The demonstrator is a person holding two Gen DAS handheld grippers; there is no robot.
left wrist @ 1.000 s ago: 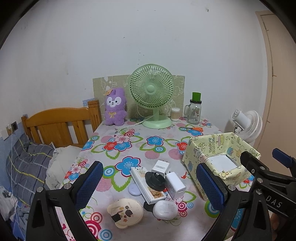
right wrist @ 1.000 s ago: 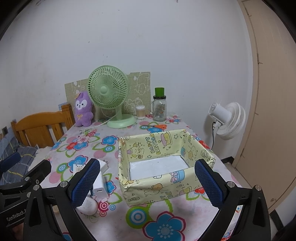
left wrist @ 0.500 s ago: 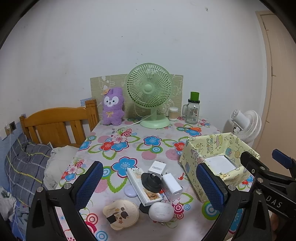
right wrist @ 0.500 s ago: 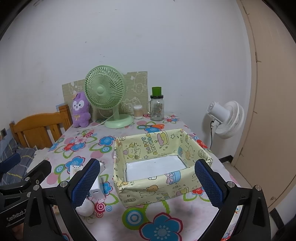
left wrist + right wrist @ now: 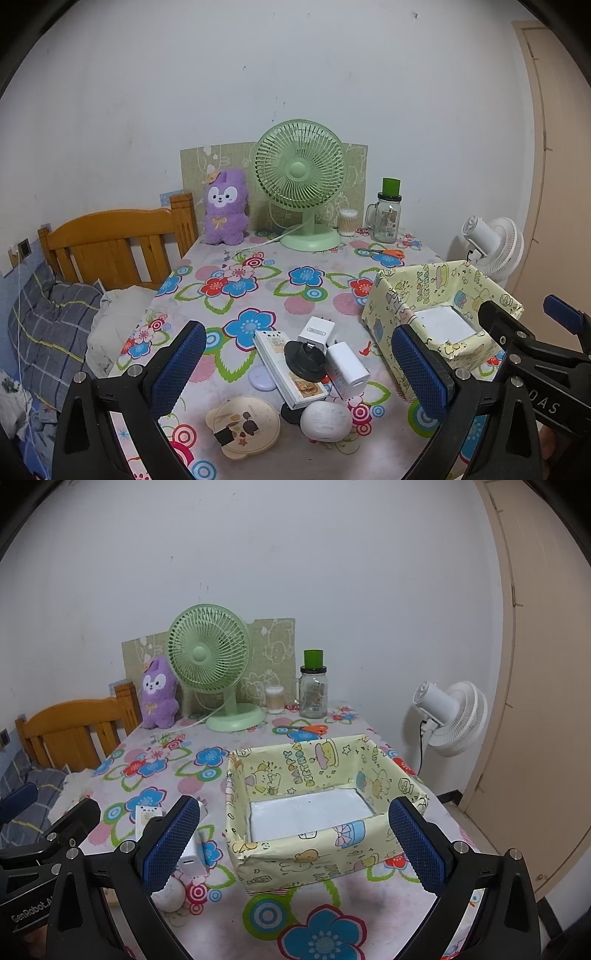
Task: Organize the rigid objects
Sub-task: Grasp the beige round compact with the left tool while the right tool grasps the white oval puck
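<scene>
A pile of small rigid items lies on the floral tablecloth near the front edge: a white rectangular box (image 5: 290, 363), a black round holder (image 5: 304, 360), two white chargers (image 5: 347, 369) (image 5: 316, 329), a white oval case (image 5: 325, 420), a lilac disc (image 5: 261, 378) and a beige bear-shaped compact (image 5: 242, 426). A yellow cartoon-print box (image 5: 325, 805) with a white floor stands to their right. My left gripper (image 5: 299, 371) hovers open above the pile. My right gripper (image 5: 293, 843) hovers open over the box's near wall. Neither holds anything.
At the back of the table stand a green desk fan (image 5: 301, 182), a purple plush (image 5: 225, 206), a cotton-swab jar (image 5: 348, 221), a glass mug with green lid (image 5: 387, 216) and orange scissors (image 5: 389, 253). A wooden bed headboard (image 5: 110, 243) is left, a white floor fan (image 5: 450, 716) right.
Both grippers have pulled back and risen slightly, so the table and objects look smaller and lower in view. Both stay open and nothing on the table has moved.
</scene>
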